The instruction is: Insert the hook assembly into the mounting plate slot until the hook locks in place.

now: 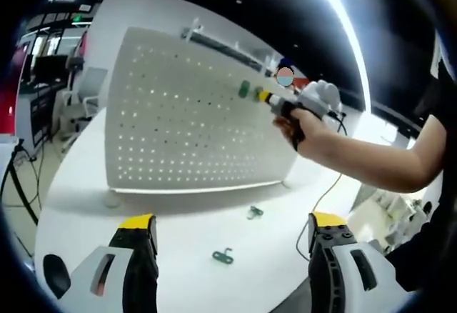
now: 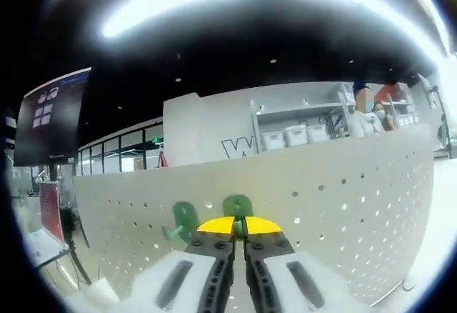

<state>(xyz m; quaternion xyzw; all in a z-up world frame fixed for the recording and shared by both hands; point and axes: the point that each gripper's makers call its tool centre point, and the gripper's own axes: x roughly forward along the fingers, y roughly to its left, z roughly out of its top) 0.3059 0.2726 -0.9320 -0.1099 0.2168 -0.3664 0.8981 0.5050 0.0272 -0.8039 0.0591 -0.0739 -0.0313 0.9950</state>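
Right gripper clamped on green hook, pressed against pegboard near its upper edge; second hook already hung just beside it. Seen from left gripper view too: right gripper at pegboard, held by hand, hook at its tip. Left gripper wide open, holding nothing, hovering over worktop. Two spare hooks and lying loose on worktop, well apart from pegboard. Risks, judged: tabs missing holes if hook tilted; pegboard tipping back under push, unbraced by left gripper; hook slipping in narrow grip, seating only partway
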